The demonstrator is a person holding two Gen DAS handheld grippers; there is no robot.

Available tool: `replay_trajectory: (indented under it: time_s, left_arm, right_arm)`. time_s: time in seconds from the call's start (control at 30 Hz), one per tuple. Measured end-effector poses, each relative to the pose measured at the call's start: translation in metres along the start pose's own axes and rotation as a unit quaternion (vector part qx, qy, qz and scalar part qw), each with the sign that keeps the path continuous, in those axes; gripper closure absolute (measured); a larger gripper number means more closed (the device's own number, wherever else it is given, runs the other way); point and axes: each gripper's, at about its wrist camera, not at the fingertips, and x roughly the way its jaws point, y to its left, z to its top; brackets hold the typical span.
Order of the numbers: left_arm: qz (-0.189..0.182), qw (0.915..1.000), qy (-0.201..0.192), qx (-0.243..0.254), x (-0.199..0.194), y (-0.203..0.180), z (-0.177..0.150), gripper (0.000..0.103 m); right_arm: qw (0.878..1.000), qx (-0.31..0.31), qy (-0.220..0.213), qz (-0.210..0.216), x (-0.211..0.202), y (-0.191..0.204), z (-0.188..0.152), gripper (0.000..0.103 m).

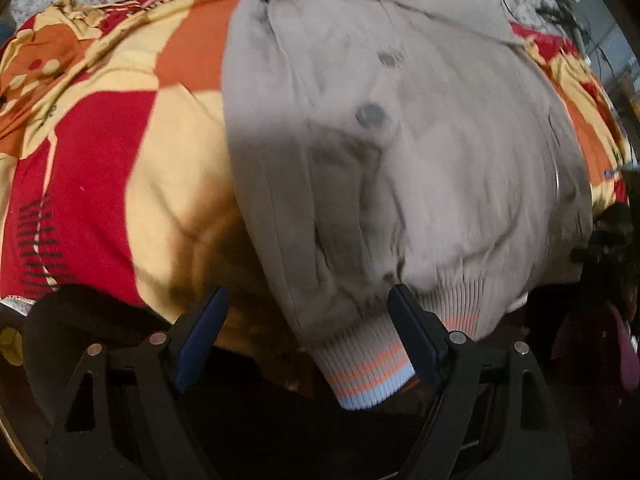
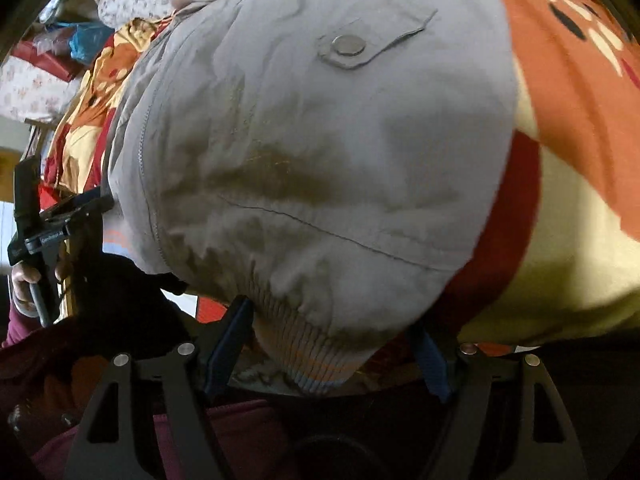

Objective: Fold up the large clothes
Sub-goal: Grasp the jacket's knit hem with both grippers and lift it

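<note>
A beige-grey jacket [image 1: 400, 152] with snap buttons lies on a bed, its ribbed hem [image 1: 372, 364] striped orange and light blue at the near edge. My left gripper [image 1: 308, 300] is open, its jaws wide apart around the hem's left corner, not closed on it. In the right wrist view the jacket [image 2: 320, 160] fills the frame, with a buttoned pocket flap [image 2: 360, 44]. My right gripper [image 2: 332, 320] is open, with the ribbed hem [image 2: 312, 352] hanging between its fingers. The left gripper also shows in the right wrist view [image 2: 72, 216] at the left, by the hem.
A red, orange and yellow patterned bedspread [image 1: 100, 152] covers the bed under the jacket. A floral pillow [image 2: 32, 88] and bags lie at the far side. Cables [image 1: 560, 8] sit at the far right. The person's maroon clothing [image 2: 200, 432] is below.
</note>
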Motion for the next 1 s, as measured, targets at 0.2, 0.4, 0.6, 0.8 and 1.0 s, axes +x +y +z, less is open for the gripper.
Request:
replay_trajectory:
  time_s: [0.2, 0.4, 0.6, 0.8, 1.0]
  left_arm:
    - [-0.035, 0.9990, 0.024, -0.012, 0.014, -0.003, -0.003, 0.021]
    - [-0.082, 0.9955, 0.038, -0.028, 0.018, -0.002, -0.007, 0.079]
    - [-0.123, 0.9920, -0.028, -0.008, -0.039, -0.002, 0.000, 0.090]
    - [-0.147, 0.9796, -0.133, -0.030, -0.096, 0.019, 0.041, 0.091]
    - [-0.120, 0.9617, -0.234, -0.078, -0.120, 0.039, 0.104, 0.093]
  right_arm:
    - [1.000, 0.015, -0.002, 0.015, 0.004, 0.003, 0.006, 0.025]
    - [0.999, -0.019, -0.024, 0.030, -0.009, 0.018, 0.000, 0.088]
    - [0.993, -0.038, -0.078, 0.076, -0.051, 0.033, 0.004, 0.091]
    - [0.974, -0.021, -0.179, 0.134, -0.102, 0.033, 0.035, 0.091]
    - [0.948, -0.013, -0.282, 0.144, -0.137, 0.039, 0.086, 0.092]
